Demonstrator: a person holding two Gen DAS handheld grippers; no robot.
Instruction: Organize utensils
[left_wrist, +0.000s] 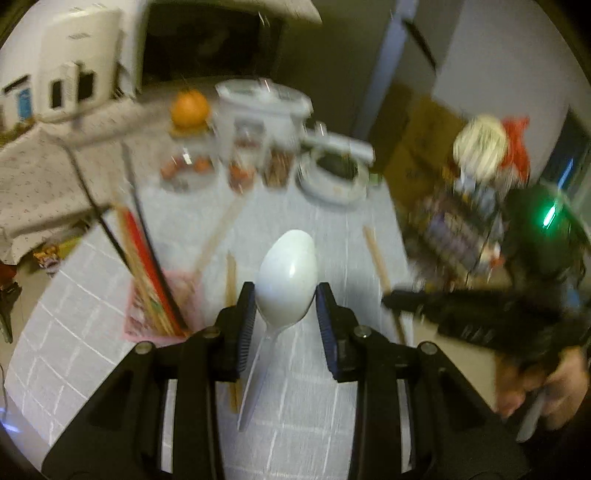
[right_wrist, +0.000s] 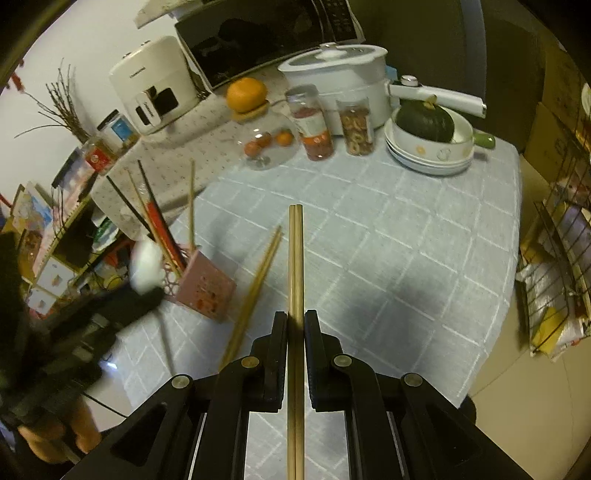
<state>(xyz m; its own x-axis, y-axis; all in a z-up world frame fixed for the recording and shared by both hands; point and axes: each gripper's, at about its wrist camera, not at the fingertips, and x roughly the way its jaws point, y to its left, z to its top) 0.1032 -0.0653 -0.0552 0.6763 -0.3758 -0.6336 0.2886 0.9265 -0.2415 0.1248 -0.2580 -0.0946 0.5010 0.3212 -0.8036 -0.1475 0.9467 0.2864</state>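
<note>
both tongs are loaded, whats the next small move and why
Probably swing the left tongs, closed around the spoon, left over the pink holder and drop it in. The holder already has chopsticks standing in it, and the right tongs clamp a chopstick pair to follow.

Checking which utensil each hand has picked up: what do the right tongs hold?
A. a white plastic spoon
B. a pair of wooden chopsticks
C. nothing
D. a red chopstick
B: the right tongs are shut on a pair of wooden chopsticks pointing forward; the white spoon sits in the left tongs.

No legible text, labels (all blurred)
</note>
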